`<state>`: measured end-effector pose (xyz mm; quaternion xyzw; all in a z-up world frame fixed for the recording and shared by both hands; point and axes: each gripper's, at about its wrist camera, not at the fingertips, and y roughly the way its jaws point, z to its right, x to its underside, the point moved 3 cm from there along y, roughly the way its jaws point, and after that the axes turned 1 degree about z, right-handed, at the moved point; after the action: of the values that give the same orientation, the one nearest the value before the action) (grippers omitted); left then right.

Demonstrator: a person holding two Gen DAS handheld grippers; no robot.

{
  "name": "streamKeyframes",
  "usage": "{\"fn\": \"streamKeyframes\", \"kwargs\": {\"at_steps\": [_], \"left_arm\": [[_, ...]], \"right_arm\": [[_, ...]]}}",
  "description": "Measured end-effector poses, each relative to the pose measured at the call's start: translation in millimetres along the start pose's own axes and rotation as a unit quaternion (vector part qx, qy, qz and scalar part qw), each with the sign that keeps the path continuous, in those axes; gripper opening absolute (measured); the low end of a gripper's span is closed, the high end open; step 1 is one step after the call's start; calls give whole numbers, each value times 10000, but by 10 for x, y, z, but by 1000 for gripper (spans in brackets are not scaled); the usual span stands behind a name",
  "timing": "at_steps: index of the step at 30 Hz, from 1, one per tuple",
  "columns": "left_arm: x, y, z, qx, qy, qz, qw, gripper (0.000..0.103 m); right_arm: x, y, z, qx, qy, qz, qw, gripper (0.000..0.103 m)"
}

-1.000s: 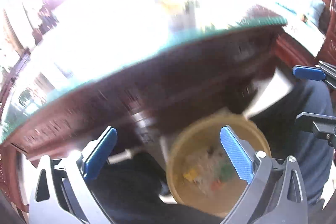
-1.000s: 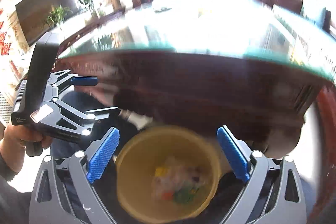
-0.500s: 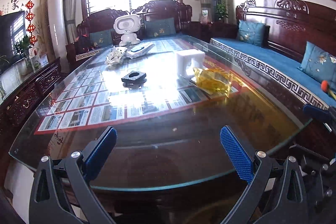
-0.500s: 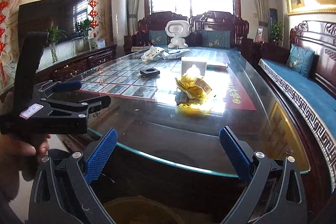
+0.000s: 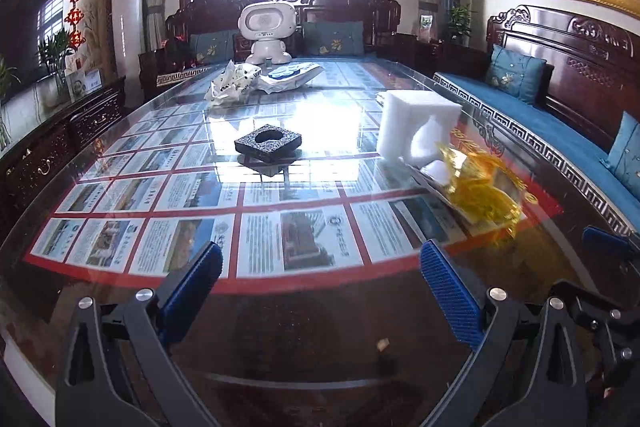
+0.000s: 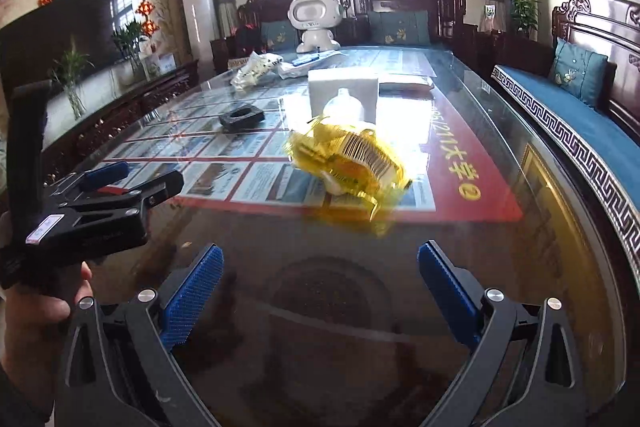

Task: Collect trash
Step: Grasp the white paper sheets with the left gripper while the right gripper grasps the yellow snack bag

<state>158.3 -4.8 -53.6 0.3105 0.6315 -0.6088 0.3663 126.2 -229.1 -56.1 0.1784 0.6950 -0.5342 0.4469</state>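
Note:
A crumpled yellow wrapper [image 6: 352,163] lies on the glass table [image 6: 360,307], ahead of my right gripper [image 6: 320,283], which is open with nothing between its fingers. The same yellow wrapper [image 5: 480,191] shows to the right of my left gripper [image 5: 320,279], also open and holding nothing. Behind it stands a white foam block [image 5: 416,123] [image 6: 344,91]. A black foam square [image 5: 268,143] [image 6: 242,117] sits mid-table. A crumpled white wrapper [image 5: 232,83] [image 6: 256,69] lies farther back. In the right wrist view the left gripper [image 6: 132,183] hovers at the left, held by a hand [image 6: 36,315].
A white toy robot [image 5: 266,33] stands at the far end beside a flat white package [image 5: 292,77]. Dark wooden sofas with blue cushions [image 5: 520,115] run along the right. A TV cabinet [image 5: 48,147] lines the left wall. A small scrap [image 5: 383,344] lies near the front.
Both grippers have risen from over the yellow bin under the table edge to above the tabletop, and moved forward toward the wrapper. The bin has dropped out of view.

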Motion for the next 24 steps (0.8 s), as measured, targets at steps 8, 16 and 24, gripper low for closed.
{"fn": "streamKeyframes", "kwargs": {"at_steps": [8, 16, 24], "left_arm": [[-289, 419, -112, 275, -280, -452, 9982, 99], [-420, 613, -85, 177, -13, -558, 9983, 99], [-421, 695, 16, 159, 136, -688, 9974, 99]], "right_arm": [[-515, 686, 133, 145, -492, -570, 9971, 95], [-548, 995, 168, 94, -561, -904, 9943, 92], [-391, 929, 301, -413, -113, -1137, 9926, 29]]}}
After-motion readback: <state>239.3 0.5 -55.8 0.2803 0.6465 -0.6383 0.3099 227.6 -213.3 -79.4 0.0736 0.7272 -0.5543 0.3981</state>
